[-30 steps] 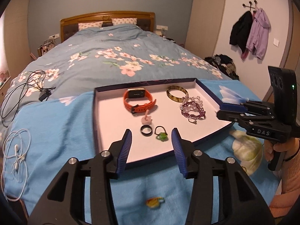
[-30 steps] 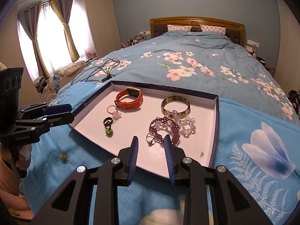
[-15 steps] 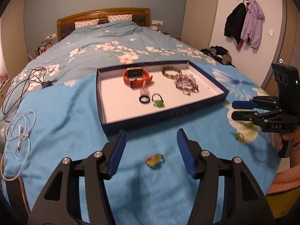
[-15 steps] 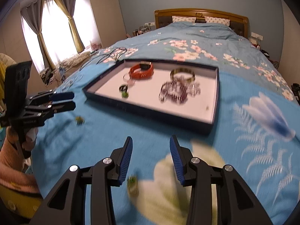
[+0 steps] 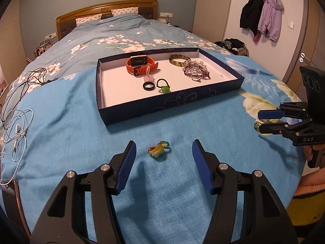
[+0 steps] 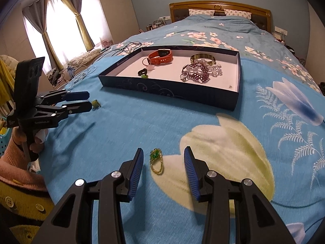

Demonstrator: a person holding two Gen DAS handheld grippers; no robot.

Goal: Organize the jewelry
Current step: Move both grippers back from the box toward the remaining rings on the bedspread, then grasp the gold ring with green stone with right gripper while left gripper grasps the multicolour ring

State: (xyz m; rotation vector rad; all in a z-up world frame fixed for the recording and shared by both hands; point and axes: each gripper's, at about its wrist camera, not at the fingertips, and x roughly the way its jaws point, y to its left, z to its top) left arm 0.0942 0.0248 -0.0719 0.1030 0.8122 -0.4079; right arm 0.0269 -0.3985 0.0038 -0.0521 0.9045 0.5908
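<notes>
A dark blue tray point(image 5: 172, 105) point(image 6: 168, 91) lies on the bedspread and holds an orange watch point(image 5: 140, 65), a bangle point(image 5: 179, 60), purple beads point(image 5: 196, 72) and rings. On the blue cloth in front of the tray lies a yellow piece with a coloured bead loop point(image 5: 158, 148); my left gripper point(image 5: 163, 156) hangs over it, open, the piece lying between the fingertips and untouched. A green piece on a gold chain point(image 6: 156, 160) lies on a pale flower print; my right gripper point(image 6: 163, 160) stands open around it, pads apart from it.
White and black cables point(image 5: 14, 130) lie on the bed at the left in the left wrist view. The bed's near edge runs just behind both grippers. A person's sleeve point(image 6: 18, 168) and hand hold the left gripper. Coats point(image 5: 262, 18) hang on the far wall.
Both grippers have drawn back from the tray toward the bed's near edge and sunk lower. Their jaws have spread wider, and each now frames a loose piece on the cloth.
</notes>
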